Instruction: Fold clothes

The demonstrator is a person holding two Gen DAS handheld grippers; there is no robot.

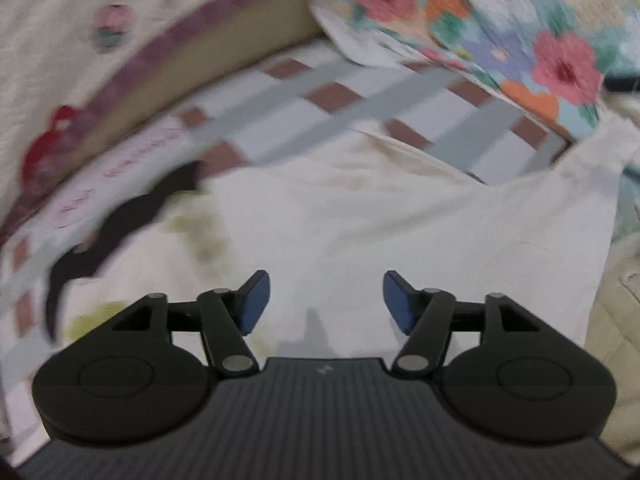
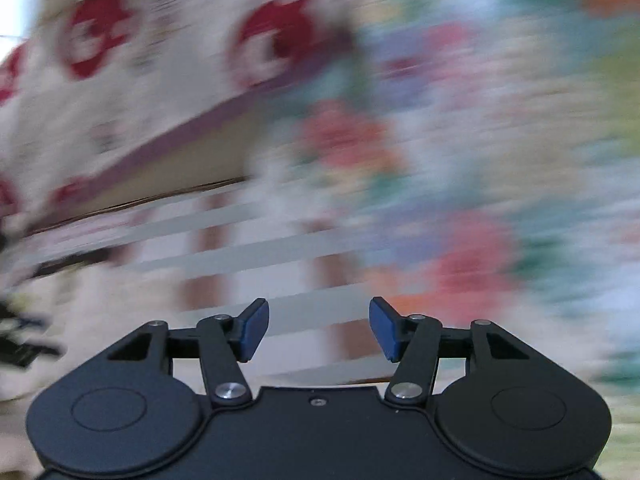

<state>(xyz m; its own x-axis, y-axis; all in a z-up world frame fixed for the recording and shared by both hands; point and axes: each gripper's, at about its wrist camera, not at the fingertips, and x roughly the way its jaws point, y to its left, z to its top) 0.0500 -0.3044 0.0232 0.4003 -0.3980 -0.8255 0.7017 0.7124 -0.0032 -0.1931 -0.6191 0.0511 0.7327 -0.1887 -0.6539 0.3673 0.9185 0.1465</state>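
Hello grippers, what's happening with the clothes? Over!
Left gripper open, empty. Right gripper open, empty. Cream garment lying on checked sheet, unheld. Nothing blocking it.

Both wrist views close, angled down, sharing checked sheet (image 1: 352, 92)

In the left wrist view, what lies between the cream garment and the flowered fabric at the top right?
A checked sheet with grey-blue stripes and brown squares, shown in the left wrist view between the cream garment and the flowered fabric.
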